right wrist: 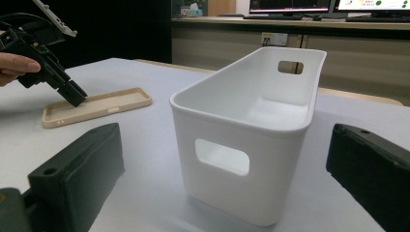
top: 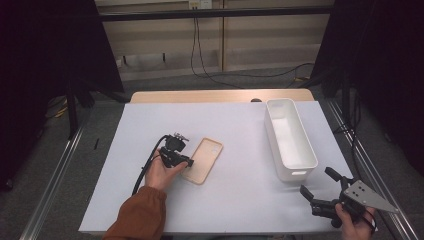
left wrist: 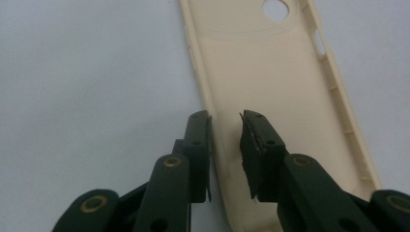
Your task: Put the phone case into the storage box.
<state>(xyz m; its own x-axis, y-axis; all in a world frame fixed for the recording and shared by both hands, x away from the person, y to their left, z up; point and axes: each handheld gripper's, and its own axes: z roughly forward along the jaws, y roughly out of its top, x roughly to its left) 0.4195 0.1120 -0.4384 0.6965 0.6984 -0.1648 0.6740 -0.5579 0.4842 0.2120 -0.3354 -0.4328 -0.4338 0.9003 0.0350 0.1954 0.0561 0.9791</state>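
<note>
We are holding the left hand-held gripper (top: 187,161) in the lower left-centre of the high view, its tip resting at the near long edge of the beige phone case (top: 202,160). In the left gripper view this hand-held gripper (left wrist: 226,116) is straddling that raised side wall of the phone case (left wrist: 270,92): one jaw is standing outside on the white surface, the other inside over the case's floor. The jaws are standing narrow around the wall, yet a slim gap is showing on each side, so the pads are not yet pressing on it. The case is lying flat, open side up, with its round camera hole sitting at the top of that frame. In the right gripper view the case (right wrist: 96,107) is appearing at the left, with the left hand-held gripper (right wrist: 77,100) slanting down onto it. The right hand-held gripper (top: 318,185) is hovering at the lower right of the high view, its jaws spread wide with nothing between them, just beside the near end of the white bin (top: 290,137). That bin (right wrist: 251,130) is standing upright in the middle of the right gripper view, with handle cut-outs in both ends. Everything is resting on the white tabletop (top: 235,200).
</note>
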